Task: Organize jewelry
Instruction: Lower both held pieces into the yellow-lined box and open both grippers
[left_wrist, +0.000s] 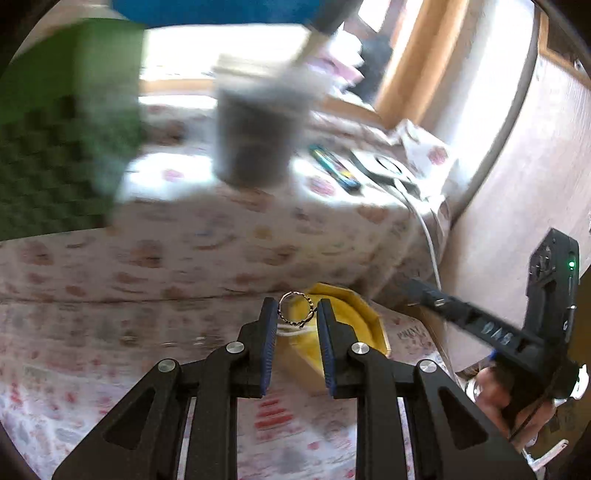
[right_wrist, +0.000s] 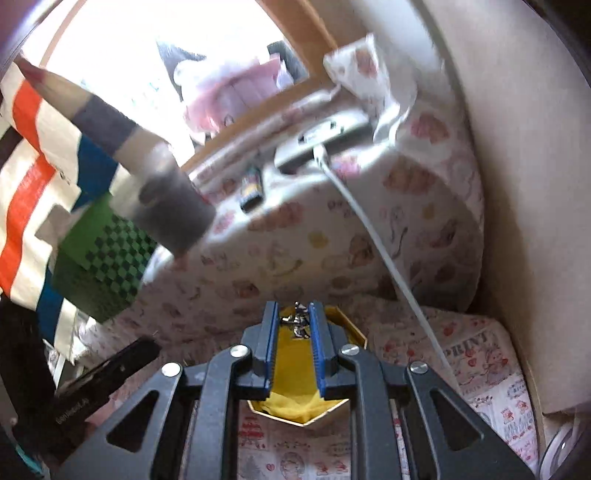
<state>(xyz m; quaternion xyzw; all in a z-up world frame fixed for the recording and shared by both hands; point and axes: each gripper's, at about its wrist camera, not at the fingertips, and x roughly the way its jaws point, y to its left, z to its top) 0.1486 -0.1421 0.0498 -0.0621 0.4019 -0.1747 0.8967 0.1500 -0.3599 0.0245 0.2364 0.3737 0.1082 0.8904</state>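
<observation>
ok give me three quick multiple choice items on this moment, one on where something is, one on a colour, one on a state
1. Where is the ring?
A. lying on the patterned cloth
B. between the left gripper's jaws, above the box
C. hanging on the white cable

2. What colour is the lining of the box?
A. yellow
B. red
C. black

3. What state is the right gripper in?
A. wide open and empty
B. shut on a small silver jewelry piece
C. shut on the white cable

Answers:
1 B: the left wrist view shows the ring pinched between the blue pads, with the yellow box behind it.
2 A: yellow fabric fills the box in the right wrist view.
3 B: the jaws stand close together, with the silver piece between them.
</observation>
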